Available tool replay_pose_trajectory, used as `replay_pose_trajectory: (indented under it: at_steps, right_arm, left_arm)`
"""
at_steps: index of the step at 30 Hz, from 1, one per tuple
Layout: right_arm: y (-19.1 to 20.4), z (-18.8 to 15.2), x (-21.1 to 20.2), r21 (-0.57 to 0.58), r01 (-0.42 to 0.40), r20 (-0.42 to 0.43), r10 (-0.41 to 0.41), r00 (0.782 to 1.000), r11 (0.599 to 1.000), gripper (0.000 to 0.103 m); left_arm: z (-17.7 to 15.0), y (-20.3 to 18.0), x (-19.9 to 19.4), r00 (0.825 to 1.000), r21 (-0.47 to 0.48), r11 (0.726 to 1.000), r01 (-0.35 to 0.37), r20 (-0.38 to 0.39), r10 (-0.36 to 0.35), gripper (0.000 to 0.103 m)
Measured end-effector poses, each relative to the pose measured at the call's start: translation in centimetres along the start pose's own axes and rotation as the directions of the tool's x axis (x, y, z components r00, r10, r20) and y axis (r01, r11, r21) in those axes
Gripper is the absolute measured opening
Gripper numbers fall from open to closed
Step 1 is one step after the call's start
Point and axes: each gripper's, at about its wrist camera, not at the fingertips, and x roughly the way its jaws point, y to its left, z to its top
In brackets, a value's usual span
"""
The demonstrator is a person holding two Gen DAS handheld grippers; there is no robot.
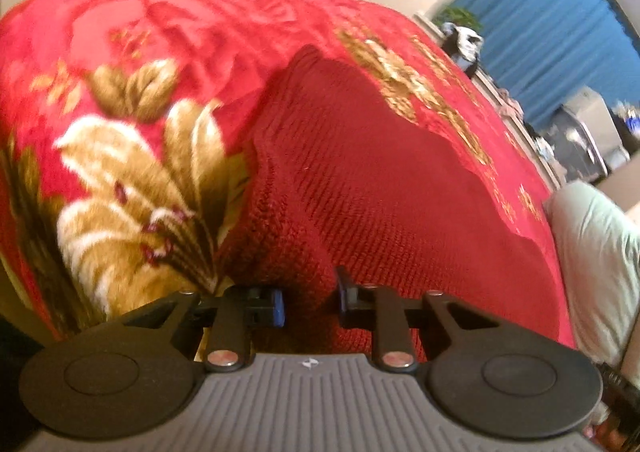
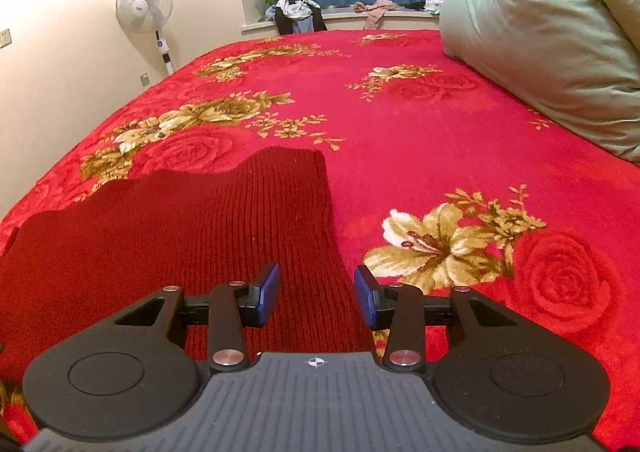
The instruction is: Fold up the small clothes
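From the left wrist view there is one dark red knitted garment (image 1: 360, 180) on the bed, spread over a red blanket (image 1: 168, 32) patterned with gold flowers. The left gripper (image 1: 310, 302) has its jaws pinched on a bunched fold of the garment's near edge. The knit runs away from the jaws toward twelve o'clock, its ribs slanting toward one o'clock. One pale green quilt (image 1: 596, 252) lies at three o'clock, and a blue curtain (image 1: 552, 28) hangs at two o'clock.

From the right wrist view the same single garment (image 2: 180, 236) lies flat, filling the nine o'clock side, one narrower ribbed part reaching toward twelve o'clock. The right gripper (image 2: 316, 294) has its jaws apart over the garment's right edge, gripping nothing. One standing fan (image 2: 145, 8) is at eleven o'clock against the cream wall; the quilt (image 2: 552, 36) is piled at two o'clock.
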Motion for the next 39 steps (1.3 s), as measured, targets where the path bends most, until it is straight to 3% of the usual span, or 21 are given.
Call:
replay_pose_trajectory:
  at_steps: [5, 10, 14, 15, 19, 23, 26, 28, 31, 33, 35, 37, 39]
  right_arm:
    - [0.0, -0.1, 0.1, -0.003, 0.003, -0.007, -0.003, 1.000, 1.000, 0.043]
    - [-0.1, -0.2, 0.1, -0.009, 0.006, -0.014, -0.006, 1.000, 1.000, 0.043]
    - [0.2, -0.3, 0.3, -0.016, 0.007, -0.019, -0.007, 1.000, 1.000, 0.043]
    - [0.2, -0.3, 0.3, -0.018, 0.007, -0.019, -0.007, 1.000, 1.000, 0.043]
    - [0.2, -0.5, 0.5, -0.025, 0.010, -0.027, -0.010, 1.000, 1.000, 0.043]
    - [-0.2, -0.5, 0.5, -0.008, 0.013, -0.029, -0.013, 0.999, 1.000, 0.043]
    - [-0.5, -0.2, 0.4, 0.011, 0.011, -0.021, -0.011, 1.000, 1.000, 0.043]
    - [-0.8, 0.0, 0.1, 0.029, 0.008, -0.010, -0.007, 1.000, 1.000, 0.043]
    - [-1.5, 0.7, -0.5, 0.073, -0.004, 0.009, 0.004, 1.000, 0.997, 0.043]
    - [-1.9, 1.3, -1.0, 0.102, -0.016, 0.025, 0.014, 1.000, 0.995, 0.043]
    - [-2.3, 1.9, -1.5, 0.124, -0.026, 0.042, 0.021, 0.999, 0.992, 0.043]
    - [-2.8, 2.4, -1.9, 0.143, -0.038, 0.063, 0.030, 0.998, 0.989, 0.043]
    - [-3.3, 2.9, -2.2, 0.156, -0.047, 0.081, 0.035, 0.996, 0.987, 0.043]
  left_arm:
    - [0.1, 0.0, 0.0, 1.000, 0.011, 1.000, 0.003, -0.002, -0.003, 0.026]
    - [0.4, 0.8, 1.1, 0.999, -0.061, 0.998, 0.018, -0.046, -0.021, 0.040]
    - [0.6, 0.5, 2.1, 0.999, -0.059, 0.998, 0.011, -0.047, -0.014, 0.043]
    - [0.6, 0.5, 2.2, 0.999, -0.062, 0.998, 0.009, -0.045, -0.012, 0.042]
    - [0.9, 0.0, 1.4, 1.000, -0.019, 1.000, 0.008, 0.002, -0.008, 0.018]
    - [1.8, -0.5, -1.9, 0.994, 0.007, 0.999, 0.054, 0.092, -0.054, 0.016]
    - [2.6, -0.2, -4.2, 0.992, 0.019, 0.998, 0.067, 0.104, -0.068, 0.015]
    - [3.0, -0.3, -5.6, 0.993, 0.040, 0.999, 0.033, 0.112, -0.037, 0.015]
    - [4.1, -0.9, -7.1, 0.987, 0.080, 0.992, -0.096, 0.134, 0.084, 0.015]
    - [4.9, -1.1, -7.3, 0.975, 0.062, 0.979, -0.194, 0.121, 0.185, 0.015]
    - [5.2, -3.1, -7.3, 0.952, 0.141, 0.946, -0.291, 0.144, 0.271, 0.015]
    - [4.9, -6.4, -7.4, 0.931, 0.279, 0.896, -0.345, 0.221, 0.290, 0.015]
    - [3.3, -11.4, -7.3, 0.921, 0.443, 0.821, -0.360, 0.310, 0.236, 0.015]
